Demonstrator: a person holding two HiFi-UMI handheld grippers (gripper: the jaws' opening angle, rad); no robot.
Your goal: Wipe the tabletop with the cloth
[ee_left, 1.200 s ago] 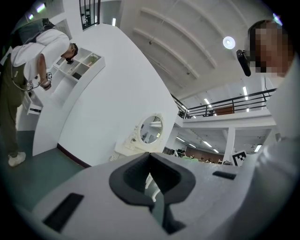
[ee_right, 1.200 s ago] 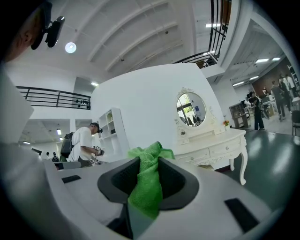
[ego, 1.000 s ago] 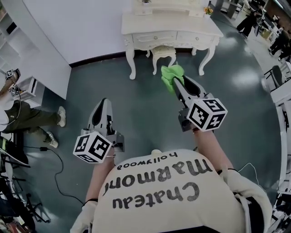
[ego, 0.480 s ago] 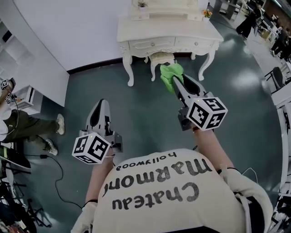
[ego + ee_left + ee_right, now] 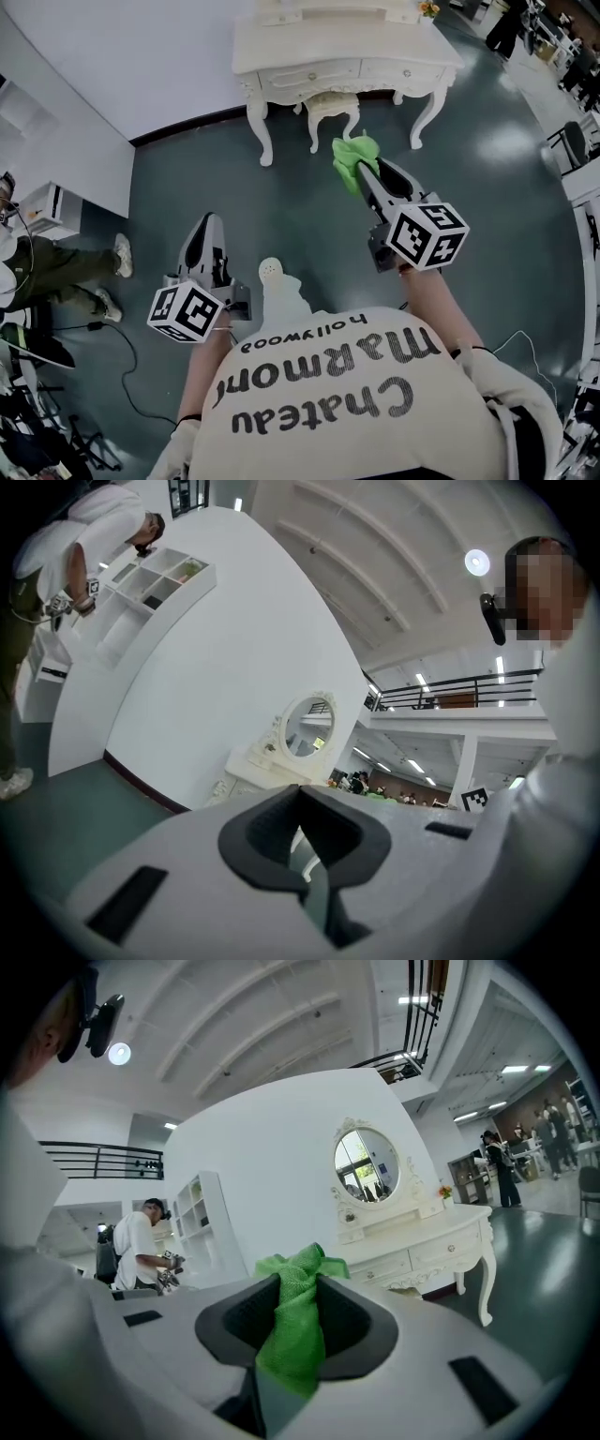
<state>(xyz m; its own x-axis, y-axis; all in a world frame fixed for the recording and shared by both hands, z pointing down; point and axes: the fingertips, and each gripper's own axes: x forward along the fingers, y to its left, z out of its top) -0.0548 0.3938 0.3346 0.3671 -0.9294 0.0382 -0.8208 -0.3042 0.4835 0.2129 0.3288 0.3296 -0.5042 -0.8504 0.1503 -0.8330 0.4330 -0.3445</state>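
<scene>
You stand on a dark grey-green floor (image 5: 300,206) that catches a pale patch of glare off to your right. Ahead of you a white desk (image 5: 347,42) with curved legs sits against a plain white wall (image 5: 141,66), with a small stool (image 5: 333,105) tucked beneath it and a round mirror (image 5: 367,1165) on top. White open shelves (image 5: 202,1218) stand to its left. A round ceiling light (image 5: 119,1053) glows overhead.
</scene>
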